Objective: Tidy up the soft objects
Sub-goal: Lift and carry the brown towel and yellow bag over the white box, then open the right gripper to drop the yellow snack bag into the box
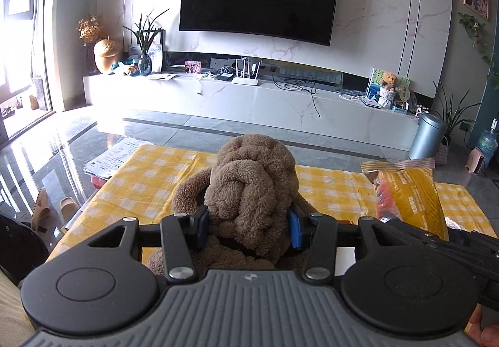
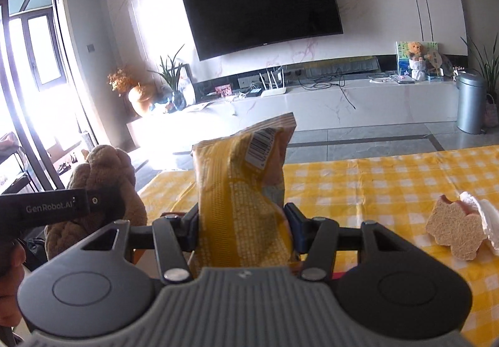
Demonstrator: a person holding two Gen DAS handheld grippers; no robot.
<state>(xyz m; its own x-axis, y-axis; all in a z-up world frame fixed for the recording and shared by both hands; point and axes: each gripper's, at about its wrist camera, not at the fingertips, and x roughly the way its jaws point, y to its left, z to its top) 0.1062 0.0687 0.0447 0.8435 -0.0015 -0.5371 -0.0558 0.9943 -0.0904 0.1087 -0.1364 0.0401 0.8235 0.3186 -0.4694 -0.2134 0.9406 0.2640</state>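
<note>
Plush toy [image 1: 252, 191], brown and knotted, sits clamped between the blue pads of the left gripper [image 1: 249, 230], held up off the table [image 1: 149, 188]. Pads [image 1: 294, 230] press into the fleece on both sides, so left tongs are closed on the toy, not empty. Toy hangs over the near edge of the yellow checked tablecloth, roughly mid-table in the left wrist view

Snack bag [image 2: 246, 191], yellow with a barcode near its top, is pinched in the right gripper [image 2: 241, 230]. Bag stands upright between the fingers, top crumpled, both jaws pressing on its sides. Right tongs closed on the bag. It's also lifted clear of the cloth, above the near edge

The two grippers are side by side: bag shows at the right of the left wrist view [image 1: 408, 191], plush shows at the left of the right wrist view [image 2: 103, 178], with the left gripper's black body [image 2: 62, 206] in front of it

Still on the cloth, toward the right edge of the table: a tan sponge-like piece [image 2: 455, 231] with a notched outline, touching a white crumpled thing [image 2: 482, 216] just behind it. Can't tell what the white item is

Papers [image 1: 115, 156] lie at the far left corner on the bare glossy tabletop, beside the cloth
</note>
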